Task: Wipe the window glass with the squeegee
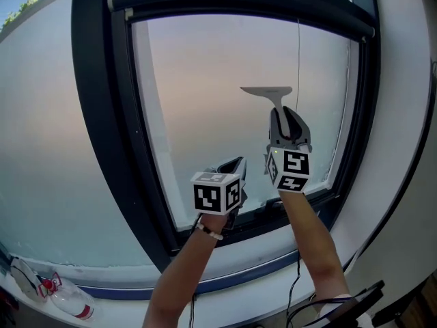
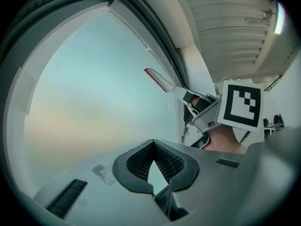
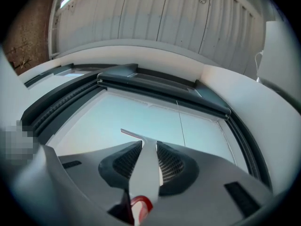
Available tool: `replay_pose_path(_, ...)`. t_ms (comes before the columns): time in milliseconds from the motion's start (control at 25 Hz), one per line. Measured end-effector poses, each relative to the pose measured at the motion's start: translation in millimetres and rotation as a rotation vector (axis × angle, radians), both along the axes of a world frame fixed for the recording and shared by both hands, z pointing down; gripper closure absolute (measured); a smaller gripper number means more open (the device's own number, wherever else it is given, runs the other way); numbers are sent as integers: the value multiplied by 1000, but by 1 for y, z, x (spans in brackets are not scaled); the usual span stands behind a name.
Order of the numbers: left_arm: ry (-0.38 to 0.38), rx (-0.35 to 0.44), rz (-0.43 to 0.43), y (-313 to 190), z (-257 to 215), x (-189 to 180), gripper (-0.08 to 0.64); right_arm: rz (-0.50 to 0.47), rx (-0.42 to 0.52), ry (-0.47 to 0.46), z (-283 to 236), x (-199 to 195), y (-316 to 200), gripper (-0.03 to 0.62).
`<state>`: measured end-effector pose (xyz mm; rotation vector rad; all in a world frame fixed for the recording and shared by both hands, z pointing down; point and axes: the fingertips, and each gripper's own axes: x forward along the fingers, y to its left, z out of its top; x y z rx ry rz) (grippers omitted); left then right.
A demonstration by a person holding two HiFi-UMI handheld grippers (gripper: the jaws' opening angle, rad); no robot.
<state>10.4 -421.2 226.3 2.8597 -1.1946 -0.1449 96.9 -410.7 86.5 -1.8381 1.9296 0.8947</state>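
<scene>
The window glass (image 1: pixel 205 80) is filling most of the view, sitting inside a dark frame (image 1: pixel 92 128). The right gripper (image 1: pixel 285 115) is clamping its jaws tight on the squeegee (image 1: pixel 268 90) by the handle, with the blade lying level on the right part of the pane at about mid-height, though I can't tell if it's actually touching. The left gripper (image 1: pixel 235 166) is idling lower down near the frame's bottom edge, jaws together on nothing. For this stroke I'd be pressing both blade ends evenly, pulling straight down, and overlapping passes.
</scene>
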Motion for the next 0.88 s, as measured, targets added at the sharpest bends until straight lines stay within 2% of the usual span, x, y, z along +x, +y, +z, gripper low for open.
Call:
replay_pose_path(160, 24, 72, -33, -11, -54, 13, 561, -10, 97, 12, -71, 12, -7, 503)
replay_pose_path(360, 32, 116, -59, -24, -93, 25, 561, -1, 147, 22, -127, 23, -24, 503)
replay_pose_path(680, 38, 150, -65, -36, -112, 40, 561, 0, 169, 7, -177, 34, -42, 503)
replay_pose_path(880, 52, 157, -66, -40, -117, 39, 561, 17, 137, 23, -177, 35, -53, 503)
